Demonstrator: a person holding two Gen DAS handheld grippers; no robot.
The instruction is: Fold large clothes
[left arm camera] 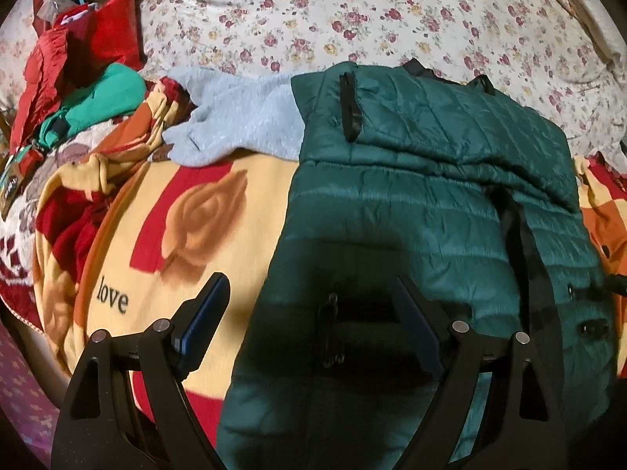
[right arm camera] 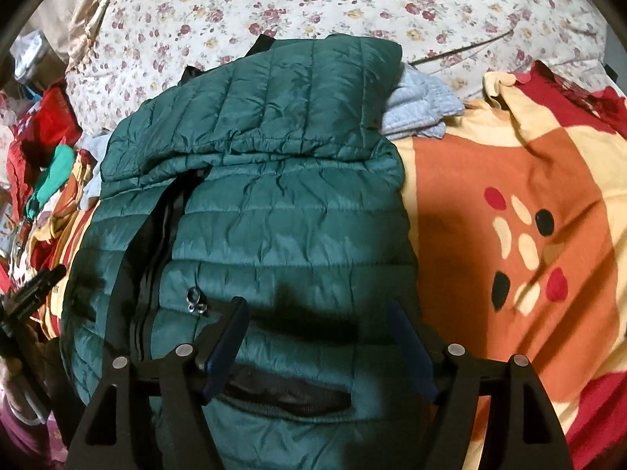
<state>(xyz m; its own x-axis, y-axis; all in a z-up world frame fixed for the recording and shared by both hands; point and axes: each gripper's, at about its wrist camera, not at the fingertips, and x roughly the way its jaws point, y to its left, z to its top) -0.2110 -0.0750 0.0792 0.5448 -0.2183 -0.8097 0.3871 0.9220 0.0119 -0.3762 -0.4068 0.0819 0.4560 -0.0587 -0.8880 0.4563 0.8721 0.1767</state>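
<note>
A dark green quilted puffer jacket (left arm camera: 411,203) lies on the bed with its far part folded back over the body. Its black zipper runs down the middle. It also shows in the right wrist view (right arm camera: 274,203). My left gripper (left arm camera: 309,286) is open and empty, hovering above the jacket's near left edge. My right gripper (right arm camera: 319,309) is open and empty above the jacket's near right part, over a black pocket opening (right arm camera: 286,391).
A yellow, red and orange blanket (left arm camera: 188,211) covers the bed under the jacket, seen too in the right wrist view (right arm camera: 509,203). A grey garment (left arm camera: 235,117) lies beyond the jacket. Red and teal clothes (left arm camera: 86,78) pile at far left. A floral sheet (left arm camera: 352,11) lies behind.
</note>
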